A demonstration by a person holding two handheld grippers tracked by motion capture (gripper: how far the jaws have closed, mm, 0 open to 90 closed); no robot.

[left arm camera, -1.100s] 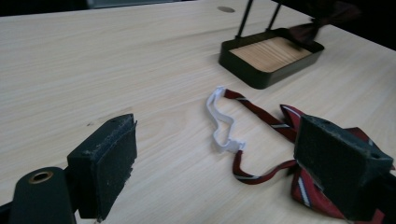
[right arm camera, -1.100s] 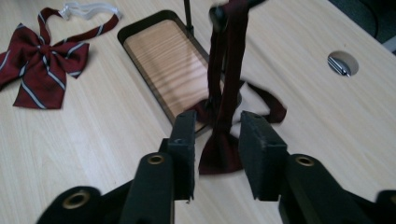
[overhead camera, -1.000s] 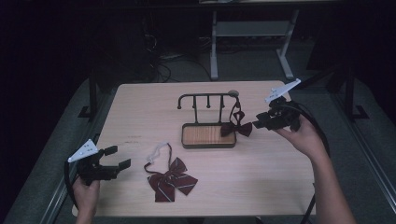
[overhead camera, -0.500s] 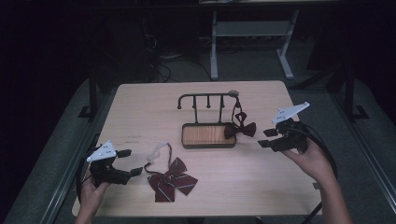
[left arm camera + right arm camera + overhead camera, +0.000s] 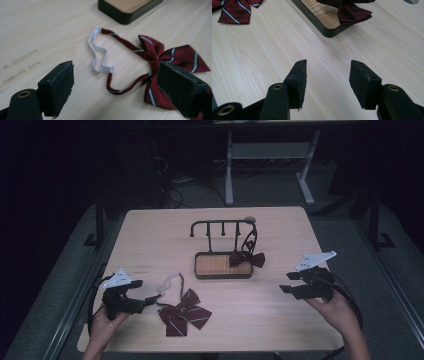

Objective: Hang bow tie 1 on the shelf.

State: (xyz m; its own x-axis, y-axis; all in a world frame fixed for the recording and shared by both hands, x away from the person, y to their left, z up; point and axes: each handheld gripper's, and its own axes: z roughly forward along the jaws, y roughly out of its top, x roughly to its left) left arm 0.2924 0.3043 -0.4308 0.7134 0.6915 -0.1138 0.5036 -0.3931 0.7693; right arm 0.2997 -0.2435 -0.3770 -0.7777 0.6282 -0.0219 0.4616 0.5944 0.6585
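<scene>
Two bow ties are what I have in front of me, and I place everything against the hanger stand [image 5: 223, 251] in the middle of the desk [image 5: 150, 235]. One plain dark red bow tie [image 5: 247, 258] hangs from the stand's right end, its bow resting over the right edge of the stand's wooden tray. A striped bow tie [image 5: 183, 314] lies flat on the desk, on my near side of the stand and off to its left, with its strap and white elastic loop [image 5: 97, 51] trailing toward the stand.

My left tongs [image 5: 150, 299] sit left of the striped bow tie, just beside its strap. In the left gripper view the jaws stand wide apart, with the strap loop lying between them on the desk and nothing pressed by either pad.

My right tongs [image 5: 286, 282] are to the right of the stand, on my near side, well apart from the hanging tie. Their jaws have just been opening; the right gripper view shows bare desk between them and nothing held.
</scene>
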